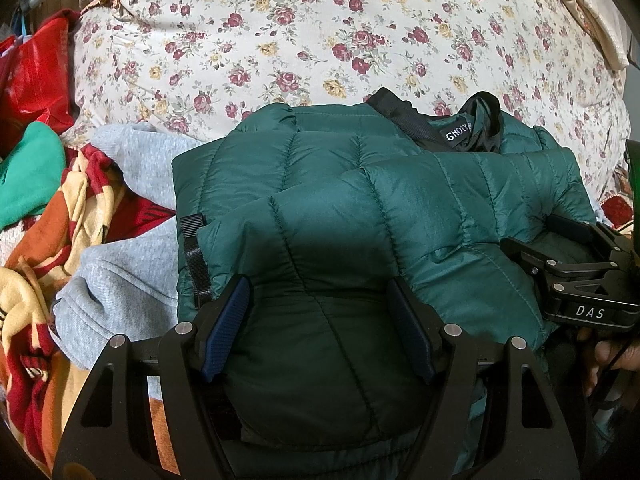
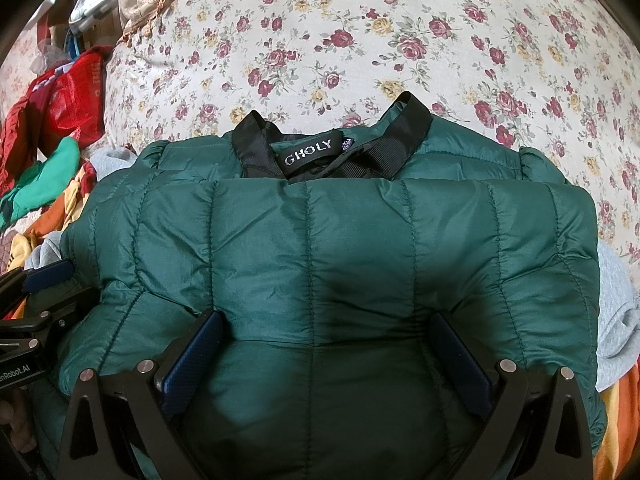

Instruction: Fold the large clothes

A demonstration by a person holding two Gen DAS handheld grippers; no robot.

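Note:
A dark green quilted puffer jacket (image 1: 360,200) lies folded on the flowered bed, its black collar and GHOLY label (image 2: 308,152) at the far end. It also shows in the right wrist view (image 2: 340,248). My left gripper (image 1: 320,292) stands wide open, its blue pads pressed down on the near left part of the jacket. My right gripper (image 2: 328,328) is wide open too, its pads resting on the near middle of the jacket. The right gripper also shows at the jacket's right edge in the left wrist view (image 1: 560,240).
A flowered bedsheet (image 1: 320,32) covers the bed beyond the jacket. A grey sweatshirt (image 1: 132,248), a striped red and yellow blanket (image 1: 48,264), a light green garment (image 1: 32,172) and a red bag (image 1: 36,84) are piled on the left.

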